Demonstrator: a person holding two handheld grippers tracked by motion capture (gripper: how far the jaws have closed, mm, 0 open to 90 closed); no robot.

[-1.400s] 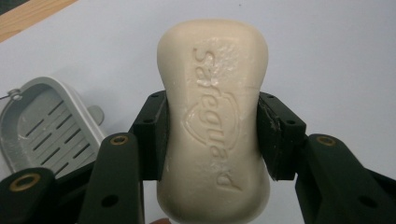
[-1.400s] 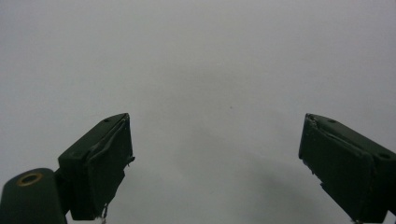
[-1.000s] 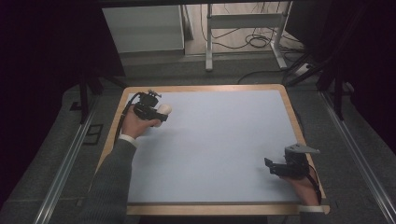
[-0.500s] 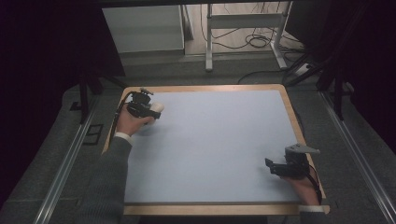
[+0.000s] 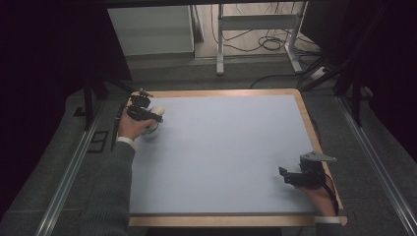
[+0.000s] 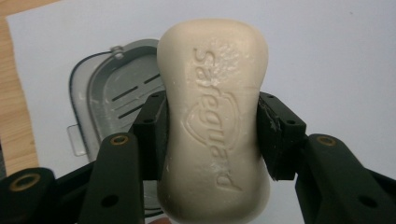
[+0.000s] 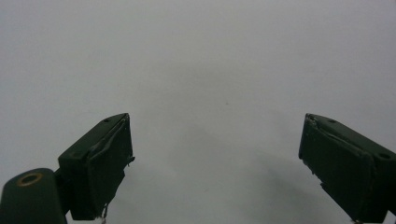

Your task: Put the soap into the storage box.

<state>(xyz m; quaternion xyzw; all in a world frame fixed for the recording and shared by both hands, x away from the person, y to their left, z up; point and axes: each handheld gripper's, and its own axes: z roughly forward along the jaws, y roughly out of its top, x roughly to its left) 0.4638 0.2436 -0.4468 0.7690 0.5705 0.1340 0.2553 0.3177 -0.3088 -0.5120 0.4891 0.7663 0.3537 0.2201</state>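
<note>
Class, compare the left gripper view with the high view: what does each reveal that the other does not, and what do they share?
Left gripper view alone: lettering embossed on the soap bar, and the slotted floor of the grey soap dish beneath it. High view alone: the right gripper near the table's right edge, and the floor beyond. Shared: the left gripper clamping the soap over the pale table.

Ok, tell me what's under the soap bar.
A grey soap dish lies beneath the soap bar held by the left hand-held gripper; slots show, but its right part is covered.
</note>
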